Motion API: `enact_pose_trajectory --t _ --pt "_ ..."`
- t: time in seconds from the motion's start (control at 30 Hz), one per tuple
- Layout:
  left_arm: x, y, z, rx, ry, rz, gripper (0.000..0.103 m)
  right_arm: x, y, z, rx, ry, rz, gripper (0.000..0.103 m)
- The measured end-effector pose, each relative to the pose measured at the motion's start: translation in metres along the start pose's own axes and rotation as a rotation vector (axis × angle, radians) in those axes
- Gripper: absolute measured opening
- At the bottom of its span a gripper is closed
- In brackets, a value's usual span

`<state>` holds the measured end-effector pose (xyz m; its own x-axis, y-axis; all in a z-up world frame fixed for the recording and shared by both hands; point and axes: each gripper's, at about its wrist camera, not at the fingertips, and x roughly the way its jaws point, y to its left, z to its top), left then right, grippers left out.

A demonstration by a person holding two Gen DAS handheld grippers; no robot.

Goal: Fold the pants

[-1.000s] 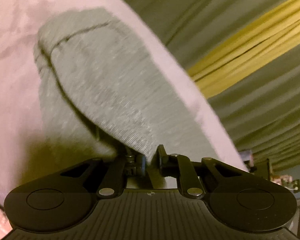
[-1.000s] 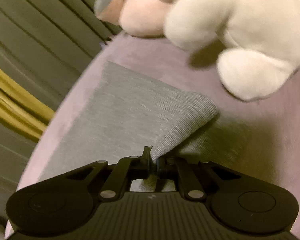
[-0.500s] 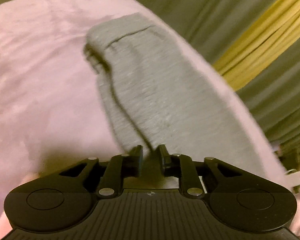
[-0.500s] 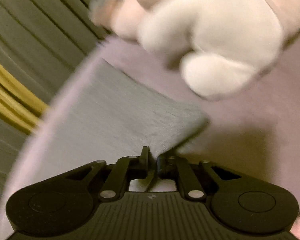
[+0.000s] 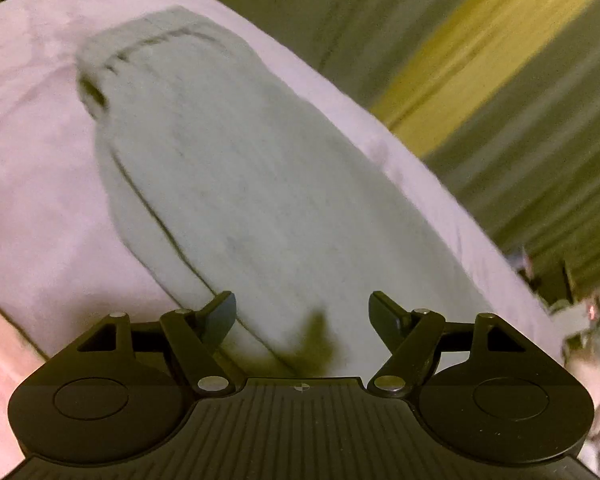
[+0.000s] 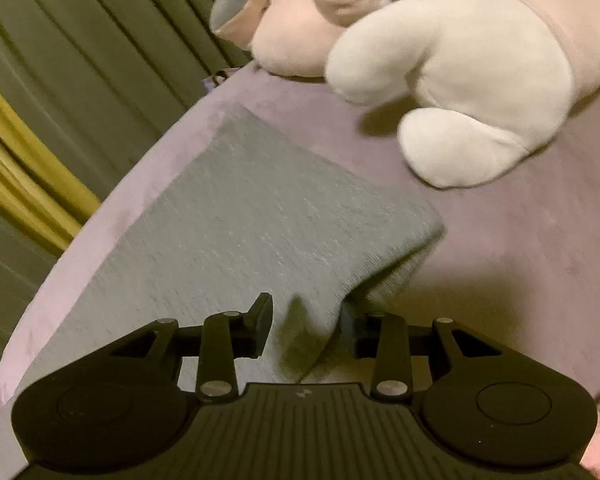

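The grey pants (image 5: 236, 184) lie folded on the pink bed cover (image 5: 32, 184), stretching away from my left gripper (image 5: 302, 316), which is open just above their near end and holds nothing. In the right wrist view the pants (image 6: 236, 216) lie flat with a folded corner near my right gripper (image 6: 306, 328). That gripper is open, and the cloth edge lies loose between its fingers.
A large white and pink plush toy (image 6: 460, 80) lies on the bed just beyond the pants on the right. Green and yellow curtains (image 5: 480, 80) hang past the bed's edge. The bed cover (image 6: 500, 248) extends to the right of the pants.
Both grippers were shut on the pants' edge and have opened, letting the cloth go. The lifted end has dropped flat on the bed.
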<state>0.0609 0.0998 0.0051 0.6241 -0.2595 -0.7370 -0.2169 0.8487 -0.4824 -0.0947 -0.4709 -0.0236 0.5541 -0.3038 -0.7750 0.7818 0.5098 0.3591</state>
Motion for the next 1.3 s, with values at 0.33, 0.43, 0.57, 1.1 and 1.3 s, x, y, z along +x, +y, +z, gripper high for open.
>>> enact_pose_trajectory --t 0.33,0.43,0.57,1.1,1.3 --pt "0.018 -0.02 -0.023 0.131 0.004 0.057 0.086 -0.01 0.062 -0.022 -0.107 -0.042 0.196 0.074" --pt "0.022 -0.015 -0.028 0.074 0.022 0.081 0.087 0.004 0.1 -0.05 -0.226 0.079 0.335 0.091" --pt "0.024 -0.005 -0.026 0.013 0.04 0.099 0.087 0.035 0.14 -0.095 -0.334 0.29 0.434 0.096" --pt "0.003 -0.007 -0.032 0.028 -0.024 -0.051 0.087 0.047 0.172 -0.136 -0.674 0.256 0.322 0.099" --pt "0.006 -0.014 -0.027 0.016 -0.016 -0.058 0.095 0.048 0.169 -0.136 -0.679 0.259 0.328 0.099"
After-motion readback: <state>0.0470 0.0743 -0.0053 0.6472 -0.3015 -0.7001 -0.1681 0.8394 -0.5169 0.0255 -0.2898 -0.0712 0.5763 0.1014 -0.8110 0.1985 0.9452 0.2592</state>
